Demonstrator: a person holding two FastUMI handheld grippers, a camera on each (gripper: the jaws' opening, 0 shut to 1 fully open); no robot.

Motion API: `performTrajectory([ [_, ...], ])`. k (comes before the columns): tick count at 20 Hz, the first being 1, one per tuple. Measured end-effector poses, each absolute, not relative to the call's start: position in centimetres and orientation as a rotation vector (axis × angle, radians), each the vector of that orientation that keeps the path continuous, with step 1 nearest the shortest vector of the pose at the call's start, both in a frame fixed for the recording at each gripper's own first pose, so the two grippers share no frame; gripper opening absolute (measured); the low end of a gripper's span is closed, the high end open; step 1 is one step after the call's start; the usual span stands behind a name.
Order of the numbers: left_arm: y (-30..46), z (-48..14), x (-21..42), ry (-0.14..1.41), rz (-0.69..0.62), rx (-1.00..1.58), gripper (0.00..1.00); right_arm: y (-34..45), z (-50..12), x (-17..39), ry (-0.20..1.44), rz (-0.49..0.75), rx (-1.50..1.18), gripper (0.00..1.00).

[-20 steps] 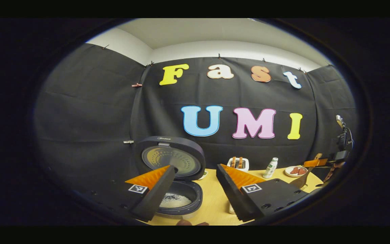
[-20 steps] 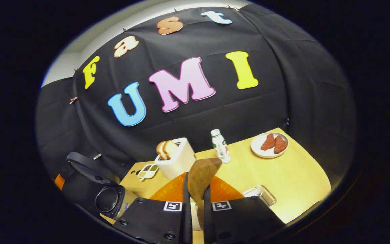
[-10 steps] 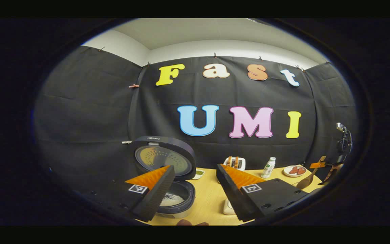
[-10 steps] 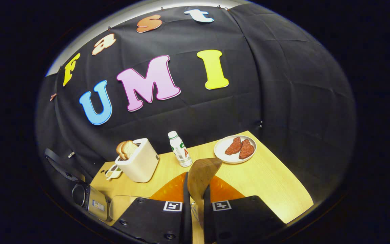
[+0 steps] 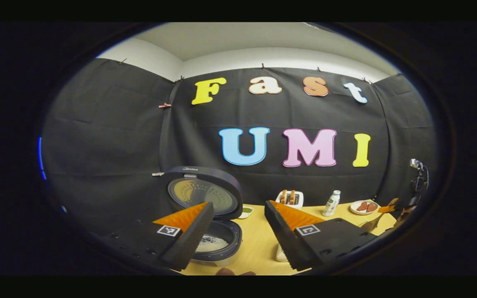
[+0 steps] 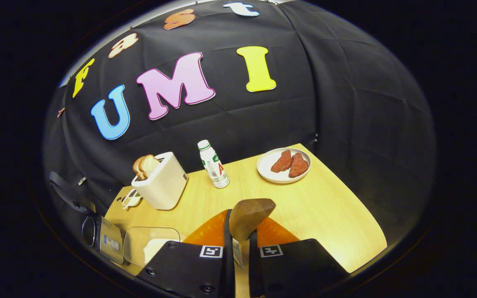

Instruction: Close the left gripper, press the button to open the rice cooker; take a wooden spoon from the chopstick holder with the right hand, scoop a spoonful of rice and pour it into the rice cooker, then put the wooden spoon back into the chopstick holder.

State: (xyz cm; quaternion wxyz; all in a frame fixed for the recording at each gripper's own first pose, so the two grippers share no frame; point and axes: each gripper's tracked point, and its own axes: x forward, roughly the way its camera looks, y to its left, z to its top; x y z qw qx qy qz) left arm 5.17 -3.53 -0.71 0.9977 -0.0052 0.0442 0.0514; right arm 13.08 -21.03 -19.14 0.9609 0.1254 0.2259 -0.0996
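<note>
Gripping wooden spoon point(image 6: 247, 215) — right gripper point(image 6: 238, 248)

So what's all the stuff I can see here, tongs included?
Dark round rice cooker: one, lid up, rice inside, table's left end.
White toaster: one, bread slices in it, beside the cooker.
White plastic bottle: one, upright, mid-table.
White plate: one, two red-brown pieces on it, far right.
Clear container: one, white contents, near edge.
Light wooden table: one.
Brown wooden spoon: one, in the right tongs.
Left tongs: open.
Right tongs: shut on the spoon.
</note>
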Motion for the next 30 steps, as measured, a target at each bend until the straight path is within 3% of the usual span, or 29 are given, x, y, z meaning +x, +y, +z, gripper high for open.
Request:
performTrajectory([
  [1,-3.5,-0.6,5.2,0.086,0.100,-0.010,0.86,-21.0,-19.6,12.7,0.467,-0.207,0.257,0.13],
  [2,-3.6,-0.4,5.2,0.083,0.096,-0.008,0.86,-21.0,-19.9,12.4,0.475,-0.211,0.259,0.18],
  [9,-3.8,0.1,4.5,0.070,0.082,0.016,0.86,-21.7,-21.6,11.3,0.513,-0.247,0.280,0.18],
  [13,-3.3,0.4,4.1,0.061,0.082,0.021,0.86,-22.4,-21.3,10.9,0.502,-0.281,0.273,0.26],
  [14,-3.1,0.5,3.9,0.058,0.084,0.015,0.87,-23.0,-20.7,11.0,0.482,-0.298,0.265,0.22],
  [15,-3.1,0.4,3.9,0.059,0.085,0.009,0.86,-23.2,-20.4,10.8,0.476,-0.305,0.263,0.39],
  [16,-3.0,0.3,3.8,0.063,0.087,0.004,0.86,-23.4,-20.2,10.7,0.474,-0.310,0.262,0.30],
  [17,-2.9,0.1,3.8,0.066,0.086,0.001,0.85,-23.6,-20.0,10.5,0.474,-0.316,0.260,0.41],
  [20,-2.7,0.4,3.9,0.056,0.088,0.001,0.87,-24.7,-18.3,9.7,0.427,-0.347,0.247,0.53],
  [23,-1.8,1.1,4.9,0.026,0.087,0.020,0.86,-25.4,-17.3,8.6,0.408,-0.369,0.255,0.71],
  [30,0.5,2.8,7.6,-0.026,0.076,0.022,0.86,-23.4,-13.9,6.5,0.337,-0.350,0.219,0.78],
])
